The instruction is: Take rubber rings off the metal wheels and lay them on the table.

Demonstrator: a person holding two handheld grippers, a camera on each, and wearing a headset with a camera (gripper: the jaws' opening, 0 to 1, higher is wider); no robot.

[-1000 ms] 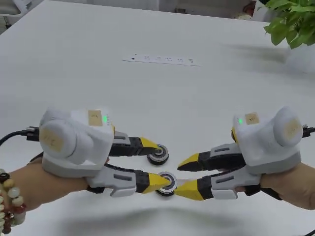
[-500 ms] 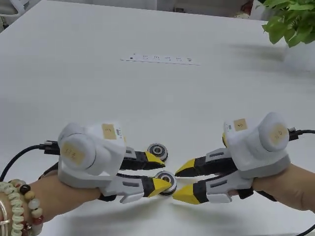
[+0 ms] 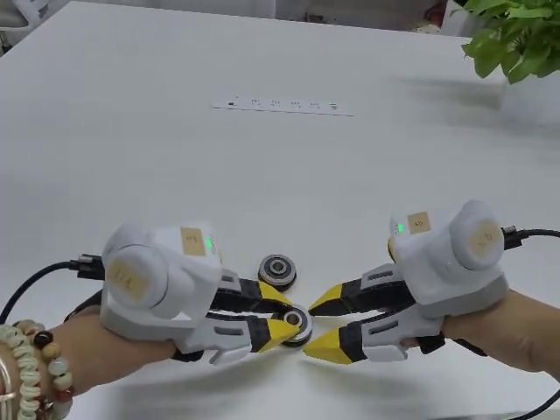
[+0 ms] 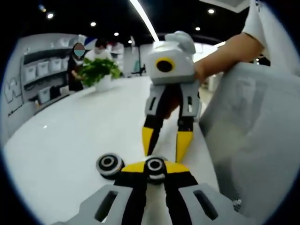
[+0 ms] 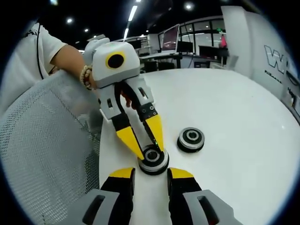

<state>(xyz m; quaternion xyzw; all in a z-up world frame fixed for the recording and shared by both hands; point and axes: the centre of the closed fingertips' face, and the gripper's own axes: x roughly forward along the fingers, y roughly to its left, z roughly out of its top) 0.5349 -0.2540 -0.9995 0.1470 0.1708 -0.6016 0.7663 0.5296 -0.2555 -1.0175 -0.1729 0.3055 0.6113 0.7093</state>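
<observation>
Two grippers meet nose to nose, low over the white tabletop [image 3: 175, 157] near its front edge. The left gripper [image 3: 287, 317] has changed most. A second ago its jaws were spread wide, one tip by each wheel. They have since drawn together and now pinch the nearer metal wheel [image 3: 298, 322] from both sides. The left gripper view shows a yellow tip on each flank of it. The right gripper [image 3: 310, 328] has come in closer from the opposite side. Its jaws stand apart, with the tips just short of the same wheel, gripping nothing. A white power strip [image 3: 280, 106] lies far back across the tabletop, well apart from the work. The second wheel [image 3: 277, 270] had the left gripper's upper jaw against it earlier — now it sits free just beyond that jaw, flat on the tabletop. Each wheel carries its dark rubber ring [image 5: 189, 148] on the rim.
</observation>
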